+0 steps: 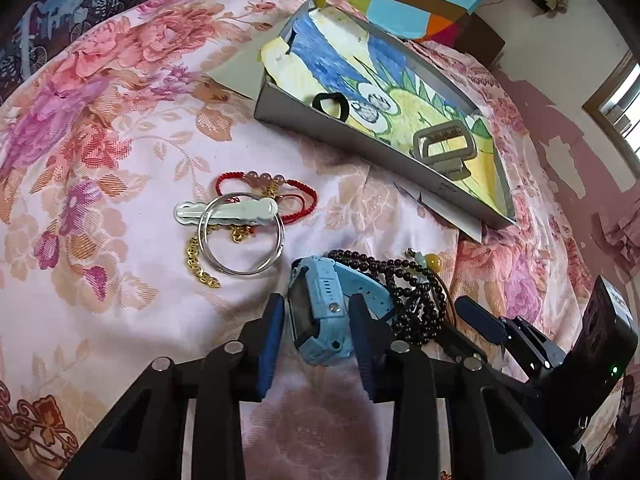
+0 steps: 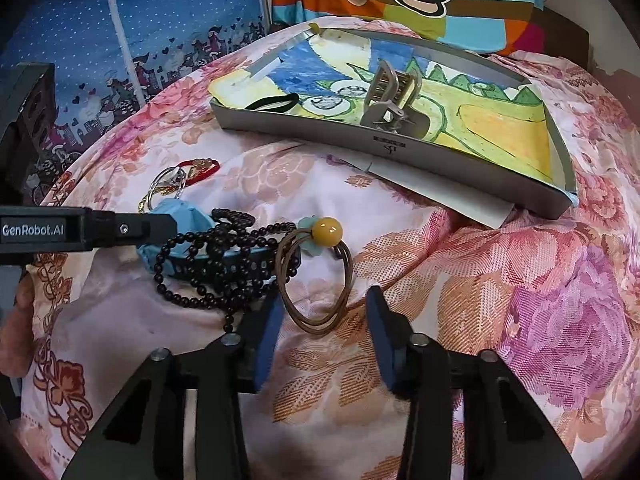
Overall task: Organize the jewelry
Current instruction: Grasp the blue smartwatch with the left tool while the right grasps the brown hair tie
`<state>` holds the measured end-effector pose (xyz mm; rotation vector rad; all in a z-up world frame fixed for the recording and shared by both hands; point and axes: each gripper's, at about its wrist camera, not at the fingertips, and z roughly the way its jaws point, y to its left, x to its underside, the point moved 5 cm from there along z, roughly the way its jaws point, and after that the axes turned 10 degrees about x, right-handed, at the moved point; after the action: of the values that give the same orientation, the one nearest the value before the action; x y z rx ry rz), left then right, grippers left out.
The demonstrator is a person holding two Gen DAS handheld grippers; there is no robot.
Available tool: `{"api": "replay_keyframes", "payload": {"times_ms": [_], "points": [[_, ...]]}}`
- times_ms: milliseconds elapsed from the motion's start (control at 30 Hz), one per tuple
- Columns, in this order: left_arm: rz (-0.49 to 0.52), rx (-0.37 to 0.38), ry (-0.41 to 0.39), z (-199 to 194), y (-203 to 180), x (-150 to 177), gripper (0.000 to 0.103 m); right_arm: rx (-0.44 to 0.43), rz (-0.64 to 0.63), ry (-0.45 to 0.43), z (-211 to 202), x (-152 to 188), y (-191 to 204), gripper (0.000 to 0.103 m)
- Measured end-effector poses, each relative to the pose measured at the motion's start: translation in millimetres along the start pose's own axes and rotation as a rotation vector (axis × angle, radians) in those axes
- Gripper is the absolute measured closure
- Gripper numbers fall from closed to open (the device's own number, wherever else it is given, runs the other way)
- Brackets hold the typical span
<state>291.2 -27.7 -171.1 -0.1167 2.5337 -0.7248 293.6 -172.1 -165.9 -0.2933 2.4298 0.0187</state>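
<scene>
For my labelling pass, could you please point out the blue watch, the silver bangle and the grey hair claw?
blue watch (image 1: 320, 316): left wrist view, side of its case.
silver bangle (image 1: 281, 236): left wrist view, right rim.
grey hair claw (image 2: 386, 114): right wrist view, hinge end.

I count one grey tray (image 1: 280, 108) on the bed, and in it one black hair tie (image 1: 331, 106) and one grey claw clip (image 1: 444, 148). On the bedspread I see one blue watch (image 1: 324, 312), one string of dark beads (image 1: 416, 296), one brown hair tie with a yellow bead (image 2: 320, 280), one silver bangle (image 1: 242, 236), one silver hair clip (image 1: 224, 211), one red cord bracelet (image 1: 264, 188) and one gold chain (image 1: 200, 264). Two grippers, mine.
</scene>
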Motion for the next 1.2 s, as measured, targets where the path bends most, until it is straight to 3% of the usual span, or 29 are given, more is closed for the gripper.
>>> {"api": "replay_keyframes", "payload": {"times_ms": [67, 233, 433, 567, 767, 967, 1067, 1200], "points": [[-0.005, 0.007, 0.006, 0.8, 0.6, 1.0, 0.079, 0.000, 0.004, -0.001, 0.8, 0.5, -0.8, 0.073], [-0.009, -0.003, -0.018, -5.3, 2.0, 1.4, 0.083, -0.006, 0.019, -0.018, -2.0, -0.8, -4.6, 0.098], [0.036, -0.112, -0.076, -26.7, 0.6, 0.9, 0.084, -0.005, 0.060, -0.104, -25.1, -9.0, -13.6, 0.099], [0.143, -0.230, -0.161, -52.3, -12.4, -1.4, 0.084, -0.015, 0.069, -0.138, -40.7, -14.2, -16.8, 0.099], [0.300, -0.338, -0.242, -82.4, -35.7, -3.8, 0.084, -0.031, 0.076, -0.166, -59.4, -16.7, -21.0, 0.099], [0.511, -0.434, -0.185, -79.5, -58.6, 11.8, 0.084, -0.044, 0.078, -0.172, -68.1, -13.4, -23.2, 0.099], [0.580, -0.436, -0.130, -72.0, -65.0, 22.9, 0.084, -0.051, 0.084, -0.163, -68.2, -7.4, -24.0, 0.099], [0.598, -0.406, -0.086, -61.5, -71.7, 31.9, 0.084, -0.060, 0.096, -0.149, -67.2, 3.6, -24.3, 0.099]]}}
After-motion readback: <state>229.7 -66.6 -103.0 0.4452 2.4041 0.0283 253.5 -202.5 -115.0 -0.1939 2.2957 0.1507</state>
